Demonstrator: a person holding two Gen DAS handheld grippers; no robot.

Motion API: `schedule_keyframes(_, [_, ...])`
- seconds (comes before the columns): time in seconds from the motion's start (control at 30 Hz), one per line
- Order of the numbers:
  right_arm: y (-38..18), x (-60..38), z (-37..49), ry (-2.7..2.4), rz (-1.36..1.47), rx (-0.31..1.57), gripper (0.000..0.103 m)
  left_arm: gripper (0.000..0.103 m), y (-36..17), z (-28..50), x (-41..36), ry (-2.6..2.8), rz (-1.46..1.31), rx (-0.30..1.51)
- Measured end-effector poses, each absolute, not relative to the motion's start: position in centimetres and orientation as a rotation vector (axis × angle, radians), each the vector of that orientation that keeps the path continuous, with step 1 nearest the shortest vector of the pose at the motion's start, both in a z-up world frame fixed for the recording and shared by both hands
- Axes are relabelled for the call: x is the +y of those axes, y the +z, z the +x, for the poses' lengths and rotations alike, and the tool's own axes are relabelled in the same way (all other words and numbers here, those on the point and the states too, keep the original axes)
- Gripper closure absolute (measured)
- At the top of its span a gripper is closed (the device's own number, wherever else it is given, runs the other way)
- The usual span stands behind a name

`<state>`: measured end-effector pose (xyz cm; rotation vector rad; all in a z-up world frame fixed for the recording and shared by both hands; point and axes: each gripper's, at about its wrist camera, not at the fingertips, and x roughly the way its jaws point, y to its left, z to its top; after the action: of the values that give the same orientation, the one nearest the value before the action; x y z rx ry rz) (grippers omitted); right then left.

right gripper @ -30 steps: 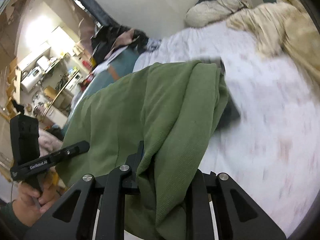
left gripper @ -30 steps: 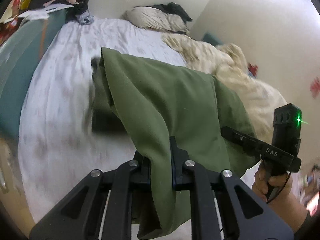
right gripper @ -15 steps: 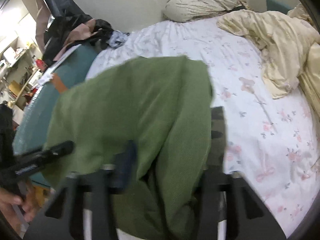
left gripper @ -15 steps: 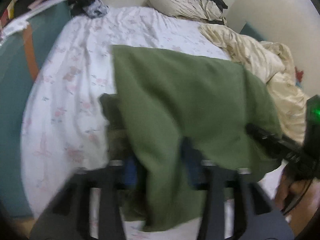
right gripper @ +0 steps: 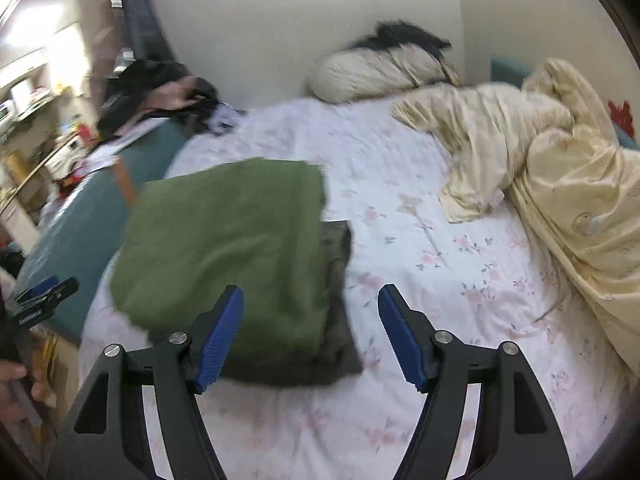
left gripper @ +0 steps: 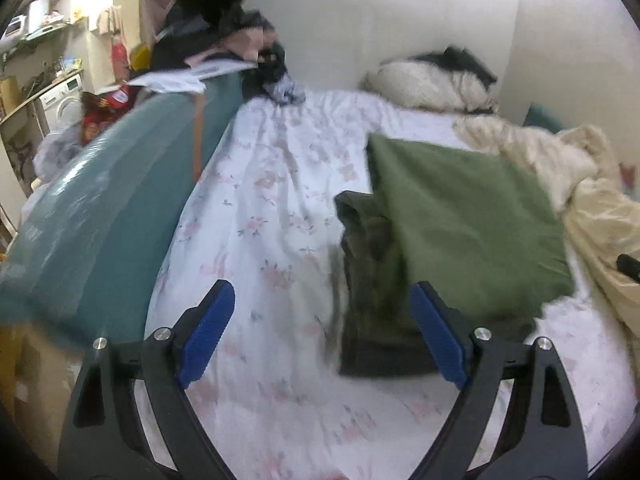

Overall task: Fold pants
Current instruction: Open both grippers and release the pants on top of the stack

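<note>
The green pants (left gripper: pixel 464 224) are seen lying folded on the flowered bedsheet (left gripper: pixel 272 208), near the front edge of the bed. In the right wrist view the same pants (right gripper: pixel 228 244) are partly hidden behind one blue pad (right gripper: pixel 218 336), and their outline is smeared by motion blur. A darker, camouflage-like fabric (left gripper: pixel 372 292) is found beneath the green layer, its edge sticking out to one side; whether it belongs to the pants or is a separate garment cannot be told.

The left gripper (left gripper: pixel 320 332) is held with its jaws spread wide and nothing between them, above the sheet just beside the pants. The right gripper (right gripper: pixel 310 336) is likewise released, its jaws parted over the near edge of the bundle. No contact with the cloth can be made out.

A cream comforter (right gripper: pixel 560 168) is bunched along one side of the bed, cut off by the frame edge. A pillow (left gripper: pixel 428 84) is set against the wall, with something dark and blurred on top. A teal surface (left gripper: pixel 104 200) runs beside the bed, with a cluttered heap (left gripper: pixel 208 44) on it that is too blurred to identify.
</note>
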<state>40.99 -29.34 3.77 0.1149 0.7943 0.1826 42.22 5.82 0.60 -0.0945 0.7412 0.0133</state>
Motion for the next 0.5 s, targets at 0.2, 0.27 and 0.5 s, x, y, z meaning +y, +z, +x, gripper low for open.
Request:
schedule_keyframes(0.2, [6.5,-26.8,31.0,0.197,0.143,0.706,0.012,0.014,4.8,31.8,2.8,-0.051,-0.098,0.635])
schedule_keyframes(0.27, [7.3,-26.2,27.3,0.187,0.149,0.686,0.008,0.005,5.8,28.6,2.4,-0.056,-0.102,0.618])
schedule_keyframes(0.5, [8.5,-24.4,15.8,0.174,0.093,0.643,0.002,0.000,6.2,16.5,1.9,-0.078,-0.068,0.583])
